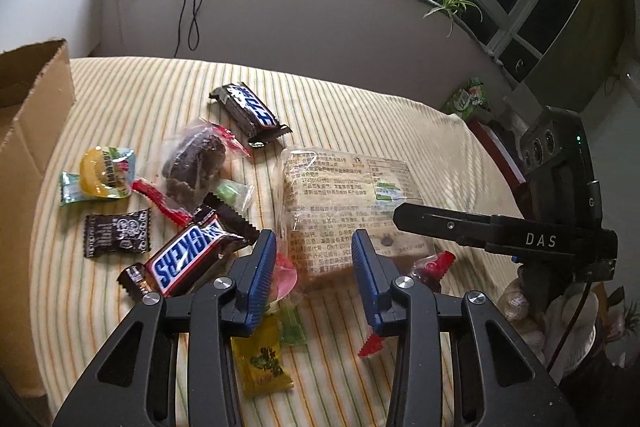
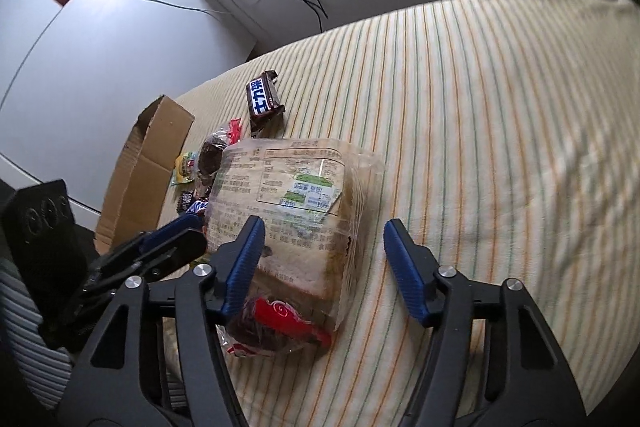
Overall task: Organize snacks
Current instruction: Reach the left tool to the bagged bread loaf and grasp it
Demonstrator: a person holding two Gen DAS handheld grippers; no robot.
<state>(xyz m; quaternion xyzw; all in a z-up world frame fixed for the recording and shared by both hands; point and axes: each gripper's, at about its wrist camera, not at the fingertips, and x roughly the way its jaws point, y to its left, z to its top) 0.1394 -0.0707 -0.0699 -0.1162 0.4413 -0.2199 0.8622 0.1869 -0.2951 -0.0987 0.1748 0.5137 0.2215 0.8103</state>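
A clear bag of sliced bread (image 1: 344, 203) lies on the striped cloth, also in the right wrist view (image 2: 288, 203). My left gripper (image 1: 316, 249) is open, hovering over the bread's near left corner and a pink candy (image 1: 286, 273). My right gripper (image 2: 324, 237) is open around the bread's near end; it shows in the left wrist view (image 1: 404, 217) at the bread's right side. Left of the bread lie a Snickers bar (image 1: 188, 259), a second Snickers (image 1: 252, 109), a chocolate cake pack (image 1: 196, 163), a jelly cup (image 1: 104, 175) and small candies.
An open cardboard box (image 1: 28, 131) stands at the table's left edge, also in the right wrist view (image 2: 140, 179). A red-wrapped cake (image 2: 276, 327) lies by the bread's near end. A yellow candy (image 1: 264, 363) lies under the left gripper. Cables hang behind; plants stand on the sill.
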